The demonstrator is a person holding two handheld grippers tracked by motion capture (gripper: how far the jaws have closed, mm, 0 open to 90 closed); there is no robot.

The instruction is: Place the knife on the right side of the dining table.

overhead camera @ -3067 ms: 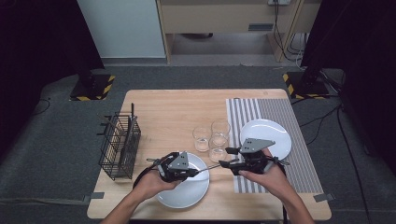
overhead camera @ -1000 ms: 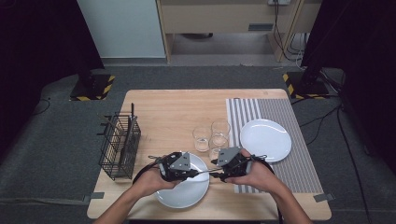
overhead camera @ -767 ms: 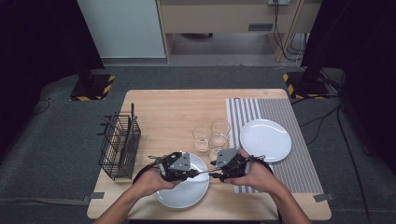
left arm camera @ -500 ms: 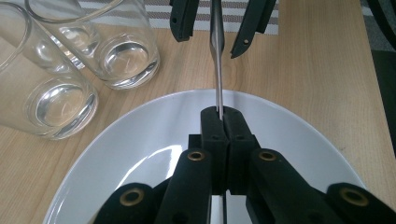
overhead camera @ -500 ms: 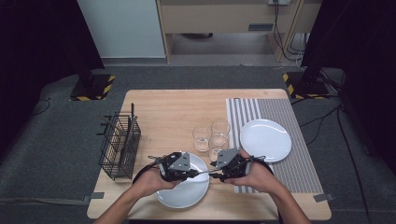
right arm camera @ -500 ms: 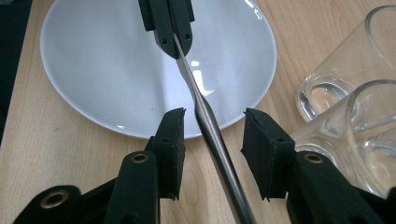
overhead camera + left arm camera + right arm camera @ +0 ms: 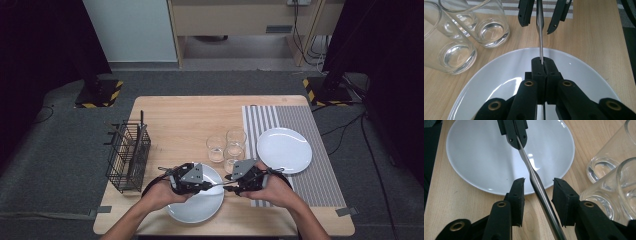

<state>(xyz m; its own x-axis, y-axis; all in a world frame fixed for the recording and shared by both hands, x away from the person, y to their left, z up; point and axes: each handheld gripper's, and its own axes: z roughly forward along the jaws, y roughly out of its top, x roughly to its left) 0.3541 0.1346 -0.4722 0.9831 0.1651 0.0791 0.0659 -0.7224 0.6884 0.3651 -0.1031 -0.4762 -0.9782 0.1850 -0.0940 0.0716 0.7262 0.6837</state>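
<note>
1. The left gripper (image 7: 543, 65) is clamping its jaws tight on the thin end of a metal utensil (image 7: 540, 30), with the pads meeting around the metal; in the right gripper view this same gripper (image 7: 517, 138) is reaching in from the top and pinching the slim end.
2. The right gripper (image 7: 537, 187) is standing with its jaws apart on either side of the utensil's (image 7: 536, 183) thicker handle; they have just been closing in, yet a gap is showing on both sides and neither pad is pressing the metal.
3. In the high view the utensil (image 7: 216, 185) is hanging level between the left gripper (image 7: 200, 186) and the right gripper (image 7: 233, 186), near the table's (image 7: 180, 120) front edge, above the right rim of the near white plate (image 7: 197, 210).
4. Its long axis is running along that front edge, the thin end pointing toward the left gripper and the thick handle toward the right one.
5. The working end is lying hidden inside the left jaws, so whether it is a knife, fork or spoon is hard to tell; the handle's far end is being cut off at the bottom of the right gripper view.
6. Three glasses (image 7: 227, 147) are standing just beyond the grippers.
</note>
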